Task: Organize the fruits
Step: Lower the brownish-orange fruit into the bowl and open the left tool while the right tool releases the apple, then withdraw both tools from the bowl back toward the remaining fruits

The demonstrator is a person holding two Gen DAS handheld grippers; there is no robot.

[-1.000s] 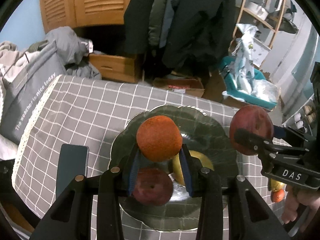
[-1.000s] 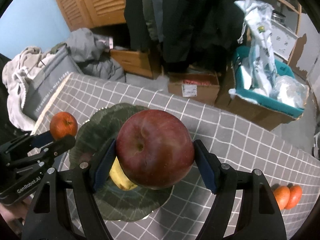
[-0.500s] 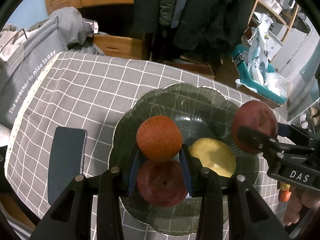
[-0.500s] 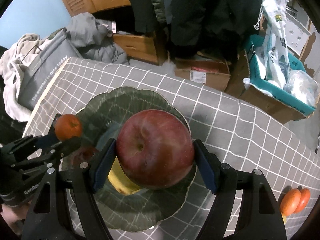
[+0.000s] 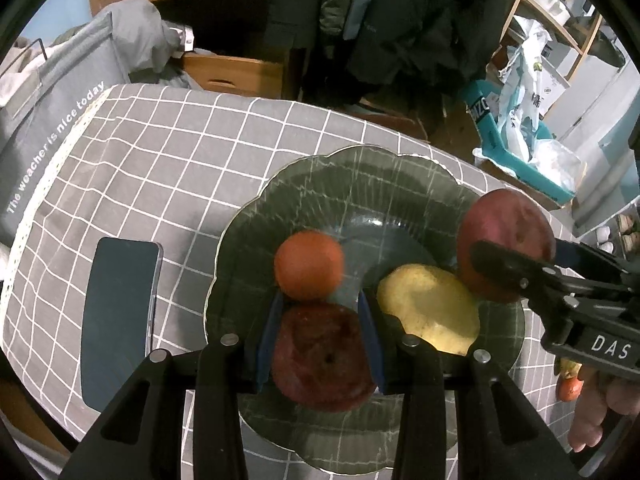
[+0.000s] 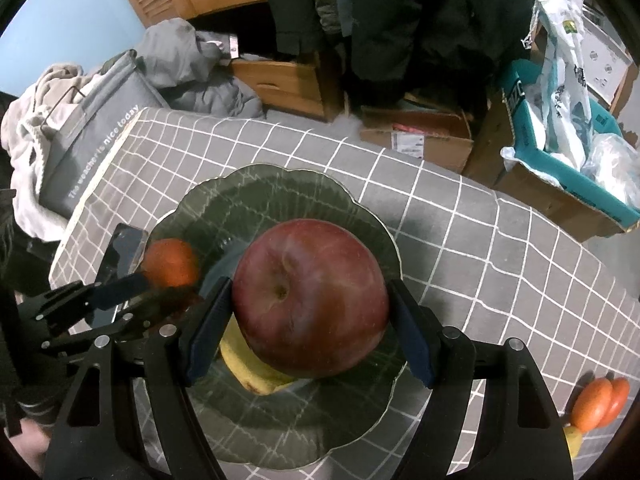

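Left wrist view: the bench, under a grey checked cloth, carries a dark green plate near its right side. On the plate lie a dark red apple at the near rim and a yellow fruit to its right. The left gripper shows its jaws spread, with the orange just beyond the tips, apparently loose on the plate; it may roll off the rim. The right gripper has its jaws pinching a large red apple over the plate's right half. Released from height, that apple may strike the yellow fruit and bruise or scatter the pile. A phone lies left of the plate.
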